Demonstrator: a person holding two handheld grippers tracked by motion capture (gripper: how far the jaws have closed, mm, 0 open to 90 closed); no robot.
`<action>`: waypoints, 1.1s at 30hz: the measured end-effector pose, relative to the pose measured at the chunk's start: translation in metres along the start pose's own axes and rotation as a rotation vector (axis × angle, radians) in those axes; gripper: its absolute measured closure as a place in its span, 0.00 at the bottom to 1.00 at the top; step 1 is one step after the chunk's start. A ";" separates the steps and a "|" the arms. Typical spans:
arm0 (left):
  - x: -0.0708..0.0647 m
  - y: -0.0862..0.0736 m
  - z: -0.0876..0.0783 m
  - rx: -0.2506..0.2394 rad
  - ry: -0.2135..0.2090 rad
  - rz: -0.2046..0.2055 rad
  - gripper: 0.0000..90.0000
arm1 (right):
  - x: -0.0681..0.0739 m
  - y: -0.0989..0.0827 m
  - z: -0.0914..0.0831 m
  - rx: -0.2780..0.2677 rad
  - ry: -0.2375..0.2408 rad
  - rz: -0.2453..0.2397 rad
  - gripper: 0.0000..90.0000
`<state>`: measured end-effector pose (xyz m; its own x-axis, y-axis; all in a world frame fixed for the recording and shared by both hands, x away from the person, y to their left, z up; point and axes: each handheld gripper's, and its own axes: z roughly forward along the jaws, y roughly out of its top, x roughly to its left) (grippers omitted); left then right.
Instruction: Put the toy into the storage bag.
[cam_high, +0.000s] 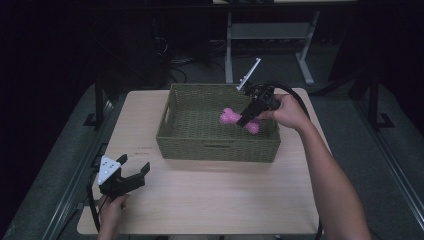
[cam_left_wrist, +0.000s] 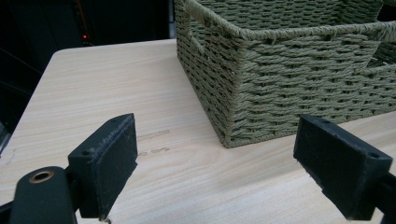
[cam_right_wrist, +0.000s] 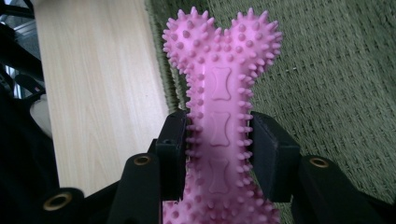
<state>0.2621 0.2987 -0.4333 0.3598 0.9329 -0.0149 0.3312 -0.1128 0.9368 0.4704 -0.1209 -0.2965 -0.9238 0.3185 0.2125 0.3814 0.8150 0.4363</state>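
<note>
resting at seven o'clock on the pale wooden table (cam_high: 210, 200), the left gripper (cam_high: 134, 169) waits with jaws wide, empty. at one o'clock the right gripper (cam_high: 243, 120) clamps the pink spiky rubber bone toy (cam_high: 227, 117) over the olive woven rectangular basket (cam_high: 215, 150), likely for lowering in. its own view reveals pads (cam_right_wrist: 273, 149) pinching the shaft.

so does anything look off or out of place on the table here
Nothing stands out. The woven basket sits square on the table, undamaged. The right hand-held gripper is clamped on the shaft of the pink spiky bone toy over the basket. The left hand-held gripper is open near the table's front corner, holding nothing.
</note>
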 end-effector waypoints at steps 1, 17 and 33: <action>0.000 0.000 0.000 -0.001 -0.001 -0.001 0.14 | -0.002 0.000 0.002 0.004 -0.003 0.008 0.64; 0.001 0.000 -0.001 -0.001 0.002 -0.001 0.14 | -0.022 -0.008 0.027 0.020 0.007 0.065 0.64; 0.003 0.000 -0.002 -0.002 0.005 -0.004 0.14 | -0.032 -0.023 0.047 0.051 0.016 0.108 0.64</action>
<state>0.2615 0.3020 -0.4327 0.3545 0.9349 -0.0165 0.3309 -0.1089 0.9374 0.4894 -0.1273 -0.3544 -0.8768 0.3980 0.2699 0.4757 0.8004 0.3648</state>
